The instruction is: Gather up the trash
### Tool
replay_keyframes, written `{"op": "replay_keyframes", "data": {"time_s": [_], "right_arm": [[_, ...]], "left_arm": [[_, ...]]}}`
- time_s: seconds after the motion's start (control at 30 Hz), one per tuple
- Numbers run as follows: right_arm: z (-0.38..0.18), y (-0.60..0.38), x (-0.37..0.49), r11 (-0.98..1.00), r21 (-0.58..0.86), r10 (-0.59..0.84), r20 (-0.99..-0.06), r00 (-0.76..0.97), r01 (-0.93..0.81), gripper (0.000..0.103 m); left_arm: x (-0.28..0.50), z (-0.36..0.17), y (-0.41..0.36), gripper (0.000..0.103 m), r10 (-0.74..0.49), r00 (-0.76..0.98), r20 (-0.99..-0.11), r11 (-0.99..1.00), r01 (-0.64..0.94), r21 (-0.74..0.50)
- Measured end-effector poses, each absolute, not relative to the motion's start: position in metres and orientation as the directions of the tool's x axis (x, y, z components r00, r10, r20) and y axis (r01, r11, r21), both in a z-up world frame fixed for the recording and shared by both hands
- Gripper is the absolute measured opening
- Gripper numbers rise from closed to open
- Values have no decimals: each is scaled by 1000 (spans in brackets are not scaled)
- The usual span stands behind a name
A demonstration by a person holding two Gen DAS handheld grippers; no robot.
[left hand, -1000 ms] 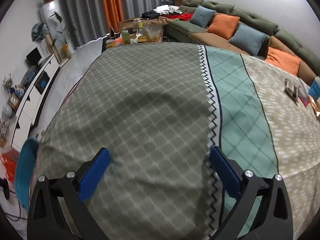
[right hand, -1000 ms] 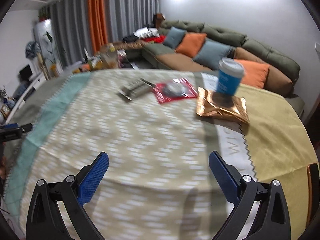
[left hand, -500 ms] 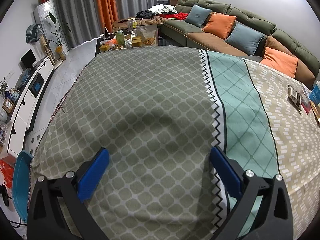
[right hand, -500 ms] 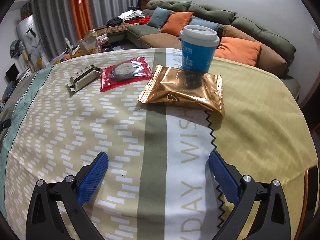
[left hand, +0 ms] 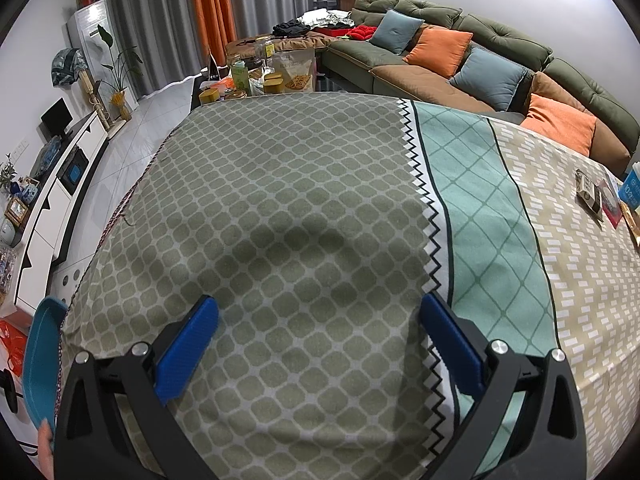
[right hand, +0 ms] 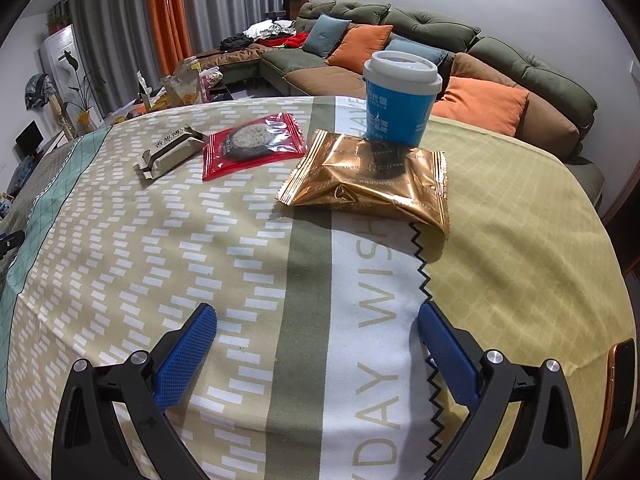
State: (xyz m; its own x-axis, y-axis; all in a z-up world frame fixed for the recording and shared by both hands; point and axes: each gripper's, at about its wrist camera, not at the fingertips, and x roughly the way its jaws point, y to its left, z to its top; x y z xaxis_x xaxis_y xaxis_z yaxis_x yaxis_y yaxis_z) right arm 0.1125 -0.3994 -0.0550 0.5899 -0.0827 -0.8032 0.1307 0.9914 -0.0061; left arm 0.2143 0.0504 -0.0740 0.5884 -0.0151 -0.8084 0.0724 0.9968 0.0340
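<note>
A patterned tablecloth covers the whole work surface, and on its far right half sits everything you are here to collect. You are at the approach step: nothing is gripped yet. Your right gripper hovers over the cloth with its jaws wide apart and empty, aimed toward the litter; your left gripper, jaws equally wide apart and empty, hangs above the bare grey-green stretch of cloth, well apart from any trash.

The largest piece is a blue paper cup with a white lid, standing upright at the back. Just in front of it, apparently touching its base, lies a crinkled gold foil packet, puffed and glossy, likely light and slippery. To its left rests a flat red wrapper with a dark round biscuit visible through a clear window. Smallest and farthest left is a pale wrapped bar, lying at an angle, just beside the red wrapper.

The gold packet is nearest your right jaws, so the next move probably calls for carrying them forward and down over one crimped edge before closing. No bin or bag for the trash shows in either view.
</note>
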Motion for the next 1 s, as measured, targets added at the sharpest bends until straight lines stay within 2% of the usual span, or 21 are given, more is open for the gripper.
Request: {"op": "replay_keyframes", "data": {"time_s": [0.2,0.3,1.0], "right_arm": [[-53,-413,114,981,-32,-140,-799,585,192,100],[-54,-426,115,979,9,-116,-802,586,206,100],[-55,-423,120,980,-10,-126,-804,582,199,100]], "left_arm": [[216,-73,49,101,-15,588,-808,997,72,34],[216,-73,49,101,-15,588,-808,997,72,34],[215,-74,50,101,-15,588,-809,997,72,34]]}}
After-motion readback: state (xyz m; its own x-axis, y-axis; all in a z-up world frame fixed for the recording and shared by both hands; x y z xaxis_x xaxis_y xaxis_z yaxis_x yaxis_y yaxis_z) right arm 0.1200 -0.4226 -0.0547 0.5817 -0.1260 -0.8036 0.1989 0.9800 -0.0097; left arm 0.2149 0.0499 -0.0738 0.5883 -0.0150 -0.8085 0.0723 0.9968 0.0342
